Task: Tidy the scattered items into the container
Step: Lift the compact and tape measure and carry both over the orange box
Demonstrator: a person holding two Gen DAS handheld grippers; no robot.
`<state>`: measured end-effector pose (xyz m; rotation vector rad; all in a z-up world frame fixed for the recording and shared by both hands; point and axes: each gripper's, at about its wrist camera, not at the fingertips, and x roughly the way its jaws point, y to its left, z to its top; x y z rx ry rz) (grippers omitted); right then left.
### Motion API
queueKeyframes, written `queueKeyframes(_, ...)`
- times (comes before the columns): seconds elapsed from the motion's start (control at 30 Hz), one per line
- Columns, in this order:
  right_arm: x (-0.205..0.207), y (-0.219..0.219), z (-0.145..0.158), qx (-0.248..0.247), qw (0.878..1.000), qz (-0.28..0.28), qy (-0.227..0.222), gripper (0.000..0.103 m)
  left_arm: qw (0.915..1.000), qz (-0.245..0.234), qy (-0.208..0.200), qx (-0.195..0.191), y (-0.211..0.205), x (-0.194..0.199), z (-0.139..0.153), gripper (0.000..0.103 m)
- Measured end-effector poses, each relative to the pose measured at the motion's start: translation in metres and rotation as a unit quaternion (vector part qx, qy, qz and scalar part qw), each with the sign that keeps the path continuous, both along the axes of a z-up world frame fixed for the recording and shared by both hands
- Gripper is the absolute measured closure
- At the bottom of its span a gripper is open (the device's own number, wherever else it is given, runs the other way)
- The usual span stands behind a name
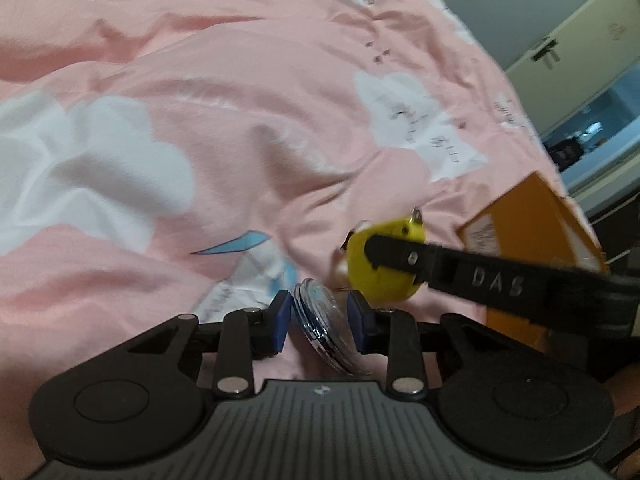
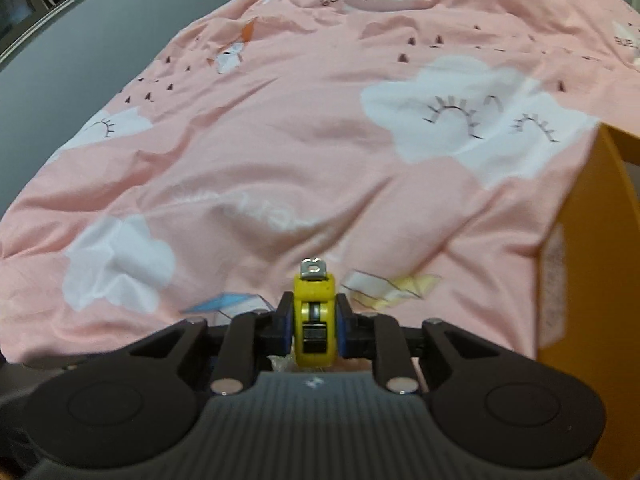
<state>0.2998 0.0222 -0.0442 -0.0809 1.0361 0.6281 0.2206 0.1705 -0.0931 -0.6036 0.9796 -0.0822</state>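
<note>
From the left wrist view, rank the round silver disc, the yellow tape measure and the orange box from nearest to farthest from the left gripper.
1. Round silver disc: between the left gripper's blue fingers.
2. Yellow tape measure: just ahead and right, clamped by the right gripper.
3. Orange box: farthest right, behind the tape measure, on the pink bedspread.

your left tool (image 1: 318, 316) sits low over the bed, its blue fingers (image 1: 280, 320) parted, with a round disc tilted in the gap between them and touching neither clearly. your right tool (image 2: 316, 322) is clamped tight, both fingers pressed flat against the sides of what it carries. in the left wrist view it reaches in from the right, one black finger (image 1: 404, 256) stretched ahead of the left tool.
</note>
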Motion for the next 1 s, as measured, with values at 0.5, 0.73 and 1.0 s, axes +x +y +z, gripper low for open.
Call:
queueKeyframes(0.5, -0.029, -0.070, 0.067, 0.064, 0.995, -0.027, -0.066, 0.082, 0.9994, 0.025, 0.013, 0.019, -0.026, 0.003, 0.001, 0.082)
queueKeyframes(0.73, -0.035, -0.122, 0.097, 0.100, 0.990, -0.053, -0.084, 0.082, 0.9986, 0.045, -0.017, 0.020, -0.019, -0.002, 0.019, 0.088)
queueKeyframes(1.0, -0.030, -0.178, 0.117, 0.103, 0.984, -0.095, -0.106, 0.082, 0.9977, 0.048, -0.048, 0.000, -0.019, -0.005, 0.057, 0.088)
